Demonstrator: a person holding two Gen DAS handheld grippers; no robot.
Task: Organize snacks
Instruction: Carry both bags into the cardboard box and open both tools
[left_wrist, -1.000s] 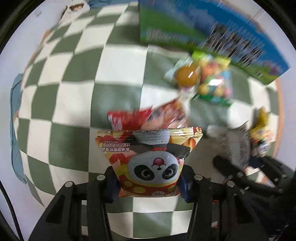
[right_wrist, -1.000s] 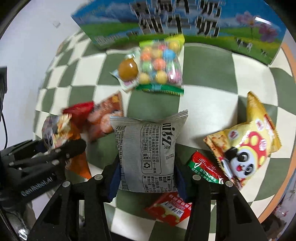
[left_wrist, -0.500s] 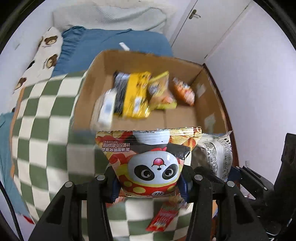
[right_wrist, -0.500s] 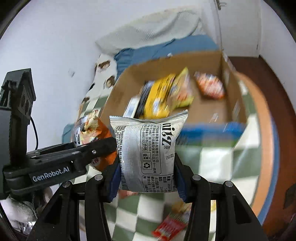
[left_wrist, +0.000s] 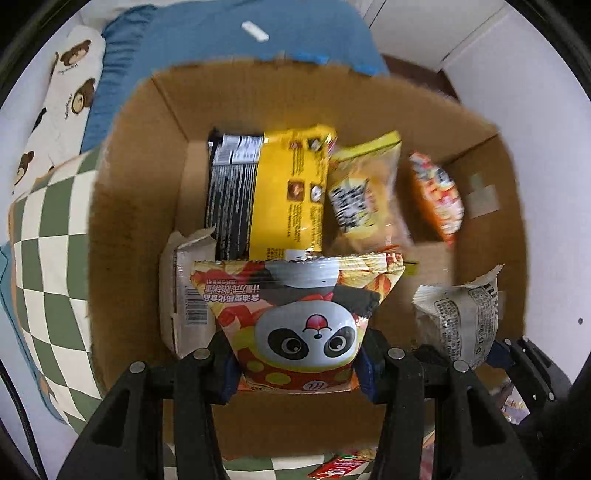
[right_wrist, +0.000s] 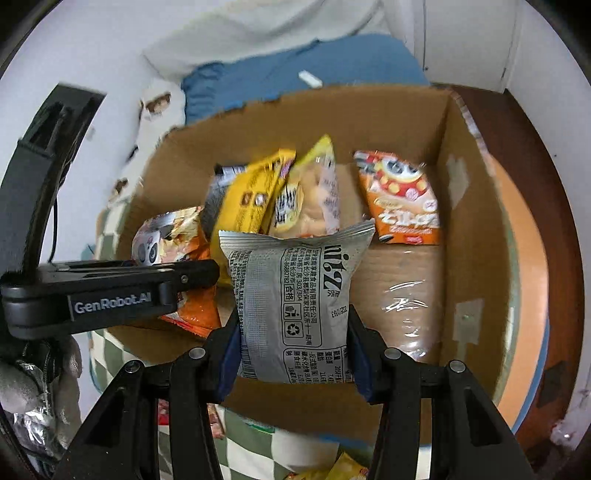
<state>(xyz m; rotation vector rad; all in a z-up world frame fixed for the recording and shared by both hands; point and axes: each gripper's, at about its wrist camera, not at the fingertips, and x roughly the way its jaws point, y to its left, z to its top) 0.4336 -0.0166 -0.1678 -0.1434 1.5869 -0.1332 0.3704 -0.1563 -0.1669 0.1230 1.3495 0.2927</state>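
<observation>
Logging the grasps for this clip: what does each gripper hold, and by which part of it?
Left gripper: panda snack bag, pinched across its lower end. Right gripper: grey snack packet, pinched across its lower sides. Both hang over the cardboard box.

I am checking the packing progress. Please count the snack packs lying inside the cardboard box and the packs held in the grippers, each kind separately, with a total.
Lying in the cardboard box: 5
Held in grippers: 2 (panda snack bag, silver packet)
Total: 7

Panda-print orange packet, silver packet, green-checked cloth.
</observation>
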